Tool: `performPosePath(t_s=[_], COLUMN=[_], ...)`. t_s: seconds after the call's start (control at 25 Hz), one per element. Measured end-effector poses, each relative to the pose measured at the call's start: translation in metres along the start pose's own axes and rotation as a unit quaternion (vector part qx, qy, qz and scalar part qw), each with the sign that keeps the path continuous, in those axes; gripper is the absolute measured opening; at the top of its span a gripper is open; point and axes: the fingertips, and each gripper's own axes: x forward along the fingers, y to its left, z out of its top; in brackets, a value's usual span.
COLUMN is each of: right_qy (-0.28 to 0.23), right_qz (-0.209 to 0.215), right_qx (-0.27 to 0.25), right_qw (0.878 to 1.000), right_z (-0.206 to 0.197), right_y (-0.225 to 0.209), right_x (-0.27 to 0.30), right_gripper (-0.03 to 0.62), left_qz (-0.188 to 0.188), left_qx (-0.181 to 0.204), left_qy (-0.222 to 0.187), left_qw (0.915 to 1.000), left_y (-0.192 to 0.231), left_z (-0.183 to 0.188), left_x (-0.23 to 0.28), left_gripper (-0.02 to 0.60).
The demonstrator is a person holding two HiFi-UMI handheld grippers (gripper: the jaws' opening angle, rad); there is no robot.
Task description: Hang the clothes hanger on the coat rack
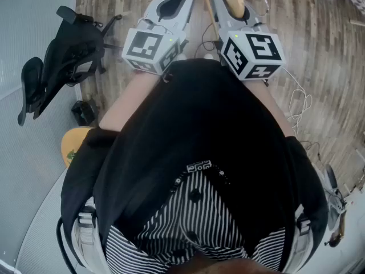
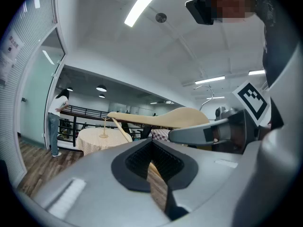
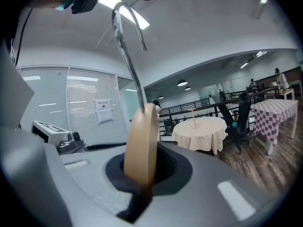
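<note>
- Right tongs are clamped on the wooden hanger, held in the air ahead of the person, hook upward.
- Left tongs are closed to a thin sliver, empty, just beside the hanger: a bump could twist it.
- The grip covers a narrow section; the hanger may pivot and spoil hook aim.
- No coat rack is identifiable in any view; cables on the floor could trip the approach.

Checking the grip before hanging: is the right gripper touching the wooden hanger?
Touching. The right gripper view shows the right gripper with its jaws closed on the wooden hanger, whose body is pinched between the dark pads.
</note>
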Motion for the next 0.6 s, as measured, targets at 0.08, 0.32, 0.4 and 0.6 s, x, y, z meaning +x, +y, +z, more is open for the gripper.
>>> performPosePath(t_s=[0.08,0.32,0.4,0.6], right_qy=[-0.003,0.004,0.015,0.006], right_qz=[-0.01,0.001,0.02,0.05], right_qx=[0.002,0.014,0.024,0.021], right_qw=[1.0,1.0,0.999,0.999], right_z=[0.002,-0.003,-0.004,0.01], right_y=[-0.013,-0.034,-0.038,-0.066], right_x=[-0.006,-0.015,-0.016,-0.027], right_gripper=[0.0,0.0,0.0,0.0], left_qz=[0.0,-0.001,-0.015,-0.03], left_qx=[-0.003,-0.006,-0.015,-0.025], left_qy=[0.006,0.012,0.019,0.027], left_qw=[1.0,0.9999,0.9996,0.9989], left_y=[0.0,-0.002,-0.009,-0.014], left_z=[-0.004,-0.011,-0.014,-0.018], left_x=[0.002,0.015,0.02,0.034], left_gripper=[0.003,0.003,0.003,0.005])
